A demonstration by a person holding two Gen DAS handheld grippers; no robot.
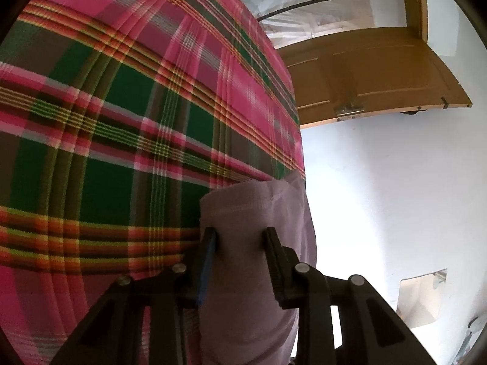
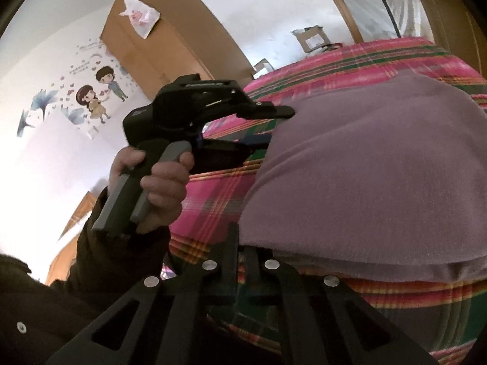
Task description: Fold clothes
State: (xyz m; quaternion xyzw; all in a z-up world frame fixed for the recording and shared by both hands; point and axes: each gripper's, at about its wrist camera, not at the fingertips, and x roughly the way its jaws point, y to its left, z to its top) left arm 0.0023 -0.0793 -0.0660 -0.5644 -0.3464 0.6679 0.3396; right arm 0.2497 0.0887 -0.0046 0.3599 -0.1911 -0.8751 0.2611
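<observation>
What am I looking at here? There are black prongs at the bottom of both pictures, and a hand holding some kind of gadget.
No robot here: a person holds a hand-held gripper in each hand, and each carries a wide-angle camera looking along its two fingers. One picture comes from the left gripper, the other from the right gripper. The right camera also sees the person's left hand holding the other tool. A folded lilac garment lies on a pink and green plaid bedcover. The left gripper has a thick fold of the garment between its fingers. The right gripper's fingers are shut at the garment's near edge; whether they pinch cloth I cannot tell.
</observation>
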